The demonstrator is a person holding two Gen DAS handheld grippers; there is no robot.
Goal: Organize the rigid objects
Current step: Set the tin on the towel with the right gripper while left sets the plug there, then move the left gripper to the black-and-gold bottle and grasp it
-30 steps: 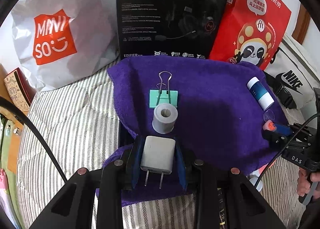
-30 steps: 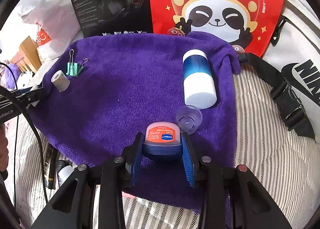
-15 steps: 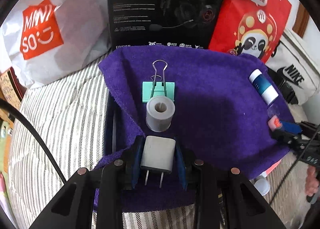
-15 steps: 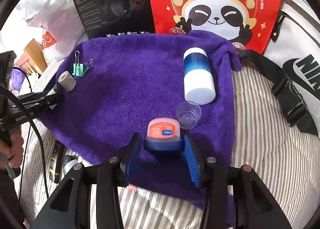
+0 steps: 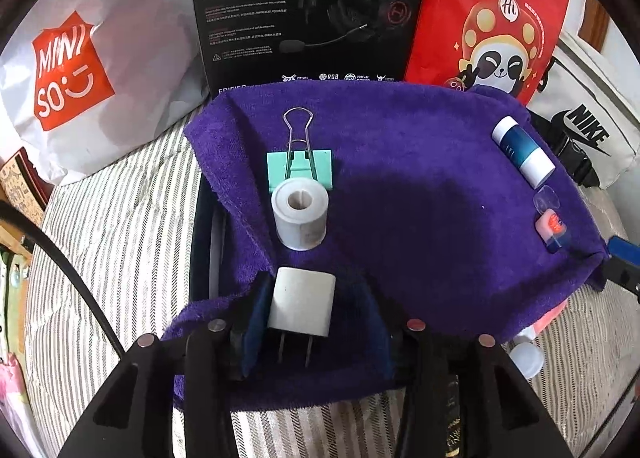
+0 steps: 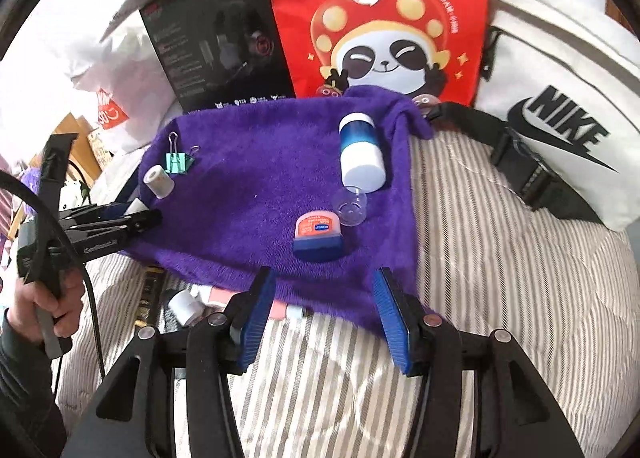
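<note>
Both claws have just been opening: the right claw [image 6: 324,314] has released the balm jar [image 6: 318,236] near the purple towel's [image 6: 248,178] front right corner and backed off, spread and empty. The left claw [image 5: 312,314] is spread around the white charger [image 5: 302,304], set at the towel's front left edge, so both placements look done

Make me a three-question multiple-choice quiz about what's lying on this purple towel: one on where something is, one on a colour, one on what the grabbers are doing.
1. Where is the white tape roll?
A. Between the binder clip and the white charger plug
B. Beside the blue-and-white bottle
C. Off the purple towel

2. What colour is the binder clip's body?
A. Red
B. Mint green
C. Black

3. What is the right gripper doing?
A. Squeezing the bottle
B. Gripping the clip
C. Open, empty

Answers: A, the three lie in a row; B, green with wire handles; C, its jaws have just been opening, and the small lip balm jar lies free ahead.
</note>
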